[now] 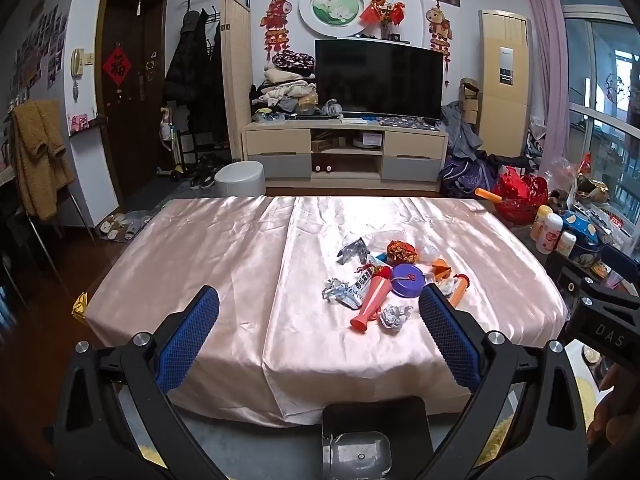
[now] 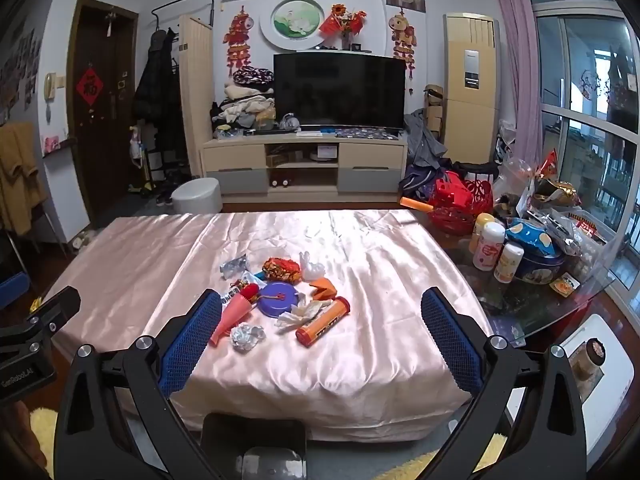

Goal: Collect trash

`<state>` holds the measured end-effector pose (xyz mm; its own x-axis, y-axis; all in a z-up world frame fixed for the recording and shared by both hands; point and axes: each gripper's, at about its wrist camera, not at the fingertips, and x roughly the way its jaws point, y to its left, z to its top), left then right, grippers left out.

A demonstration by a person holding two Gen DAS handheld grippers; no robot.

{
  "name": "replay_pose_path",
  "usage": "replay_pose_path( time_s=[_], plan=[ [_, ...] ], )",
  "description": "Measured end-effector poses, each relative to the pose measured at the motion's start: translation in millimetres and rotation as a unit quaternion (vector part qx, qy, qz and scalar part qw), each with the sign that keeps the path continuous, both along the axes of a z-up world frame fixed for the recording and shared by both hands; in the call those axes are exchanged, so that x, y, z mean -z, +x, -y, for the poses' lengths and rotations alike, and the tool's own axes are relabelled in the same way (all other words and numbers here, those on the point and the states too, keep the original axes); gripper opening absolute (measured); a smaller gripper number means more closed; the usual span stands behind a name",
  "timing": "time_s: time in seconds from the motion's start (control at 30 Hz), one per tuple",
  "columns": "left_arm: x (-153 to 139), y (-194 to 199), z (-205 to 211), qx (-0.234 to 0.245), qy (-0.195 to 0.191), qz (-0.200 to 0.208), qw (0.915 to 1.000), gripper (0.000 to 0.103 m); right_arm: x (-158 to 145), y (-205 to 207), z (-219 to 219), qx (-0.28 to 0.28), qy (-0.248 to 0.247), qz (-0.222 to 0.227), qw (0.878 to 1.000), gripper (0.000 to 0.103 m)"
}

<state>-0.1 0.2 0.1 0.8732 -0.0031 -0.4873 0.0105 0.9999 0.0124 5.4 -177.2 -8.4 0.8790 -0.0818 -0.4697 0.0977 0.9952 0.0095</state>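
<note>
Two tools (image 1: 319, 304) (image 2: 321, 308) wide open, empty; trash pile (image 2: 276, 300) loose on tablecloth (image 2: 380, 320).

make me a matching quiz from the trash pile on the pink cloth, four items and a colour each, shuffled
Items:
1. round lid
2. tube with a cap
3. cone-shaped horn
4. crumpled foil ball

Colours:
A. silver
B. purple
C. salmon pink
D. orange

Pairs: 1-B, 2-D, 3-C, 4-A

All four lie on the pink cloth.
</note>
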Motion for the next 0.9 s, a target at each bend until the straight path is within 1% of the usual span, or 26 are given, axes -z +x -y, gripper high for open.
replay_pose_path(
  time_s=[0.23,0.27,0.5,0.53,0.6,0.77,0.9],
  plan=[
    [2.4,-4.2,3.3,0.0,0.009,-0.002,1.0,0.095,0.8,0.1,0.1,0.001,0.004,0.0,1.0,0.1],
    [7.4,1.3,2.2,-0.001,0.007,-0.005,1.0,0.095,1.0,0.0,-0.2,0.001,0.004,0.0,1.0,0.1],
    [11.9,-1.5,2.2,-0.001,0.006,-0.008,1.0,0.095,1.4,1.3,2.9,-0.001,0.004,-0.002,1.0,0.1],
    [7.1,1.9,1.5,-0.002,0.006,-0.011,0.9999,0.095,1.4,1.0,3.4,0.0,0.005,-0.001,1.0,0.1],
    [6.4,3.0,3.4,-0.002,0.007,-0.013,0.9999,0.095,1.6,2.9,0.7,-0.001,0.005,-0.003,1.0,0.1],
    [8.7,4.4,3.8,0.0,0.005,-0.015,0.9999,0.095,1.6,4.4,4.8,-0.001,0.006,-0.004,1.0,0.1],
    [9.8,5.0,4.6,0.0,0.006,-0.016,0.9999,0.095,4.2,2.4,-1.6,-0.003,0.008,-0.004,1.0,0.1]
  ],
)
